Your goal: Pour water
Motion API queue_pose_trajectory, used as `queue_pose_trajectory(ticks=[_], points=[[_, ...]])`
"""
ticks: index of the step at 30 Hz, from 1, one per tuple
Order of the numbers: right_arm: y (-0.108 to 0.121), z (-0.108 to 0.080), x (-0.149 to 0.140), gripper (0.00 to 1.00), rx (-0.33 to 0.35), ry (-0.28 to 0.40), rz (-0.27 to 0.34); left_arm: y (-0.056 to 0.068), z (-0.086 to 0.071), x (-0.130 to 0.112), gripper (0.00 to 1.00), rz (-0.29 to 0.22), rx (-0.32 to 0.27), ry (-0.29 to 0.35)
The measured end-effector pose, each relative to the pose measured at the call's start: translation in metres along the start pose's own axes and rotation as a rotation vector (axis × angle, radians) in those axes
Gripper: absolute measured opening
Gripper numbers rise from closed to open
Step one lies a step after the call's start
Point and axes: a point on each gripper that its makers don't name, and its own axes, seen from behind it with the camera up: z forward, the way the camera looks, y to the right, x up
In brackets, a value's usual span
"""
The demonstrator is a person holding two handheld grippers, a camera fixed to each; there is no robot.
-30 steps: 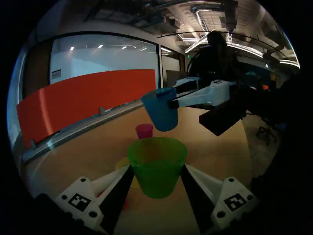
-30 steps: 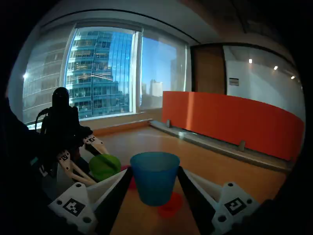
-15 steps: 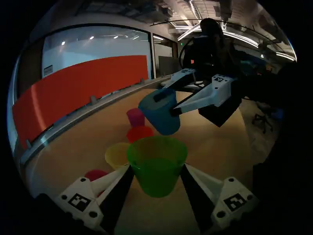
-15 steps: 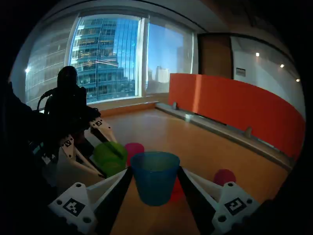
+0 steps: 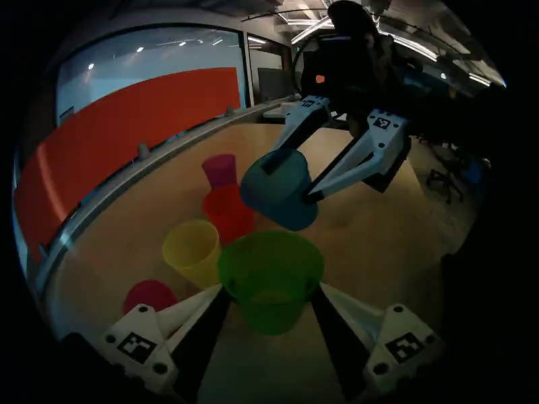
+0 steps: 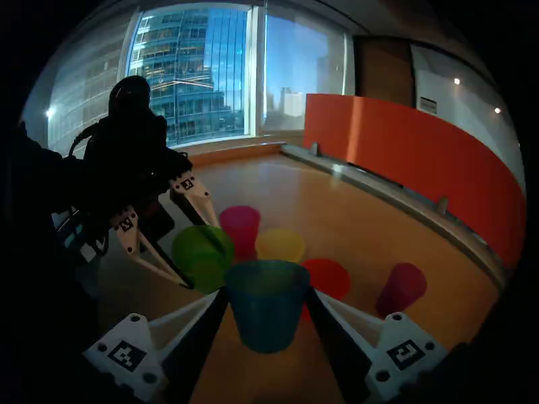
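Two thin plastic cups, probably light and squashy: you are gripping the green cup (image 5: 271,269) mid-wall in the left gripper (image 5: 269,291) and holding the blue cup (image 6: 267,326), pinched likewise by the right gripper (image 6: 267,299), tilted just above it.

1. Big window (image 6: 195,67) straight ahead in the right gripper view, with blue sky and glass towers (image 6: 178,81) outside, and daylight is pouring in.
2. An orange panel (image 6: 418,155) sweeps along the far edge of the wood top (image 6: 377,229), with a metal rail (image 6: 377,185) at its foot.
3. Above the orange there's a pale wall (image 5: 155,57), dotted with small bright spots.
4. A brown wood panel (image 6: 381,64) stands between window and wall.
5. In the left gripper view the office is dim: strip lights (image 5: 414,46) on the ceiling, and a chair (image 5: 445,182) past the top's edge.
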Motion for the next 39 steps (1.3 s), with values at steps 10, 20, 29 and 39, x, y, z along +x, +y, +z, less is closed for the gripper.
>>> queue_pose_trajectory(ticks=[10,20,29,39], points=[[-0.006,0.009,-0.021,0.87,0.034,-0.051,-0.012,-0.002,0.012,-0.015,0.8,0.03,-0.019,-0.059],[-0.004,0.016,-0.034,0.87,0.043,-0.079,-0.011,-0.006,0.018,-0.023,0.8,0.013,-0.026,-0.066],[-0.005,0.023,-0.037,0.87,0.051,-0.088,-0.005,-0.009,0.021,-0.027,0.8,0.001,-0.029,-0.068],[-0.007,0.029,-0.043,0.87,0.057,-0.097,0.002,-0.011,0.023,-0.032,0.8,-0.009,-0.03,-0.074]])
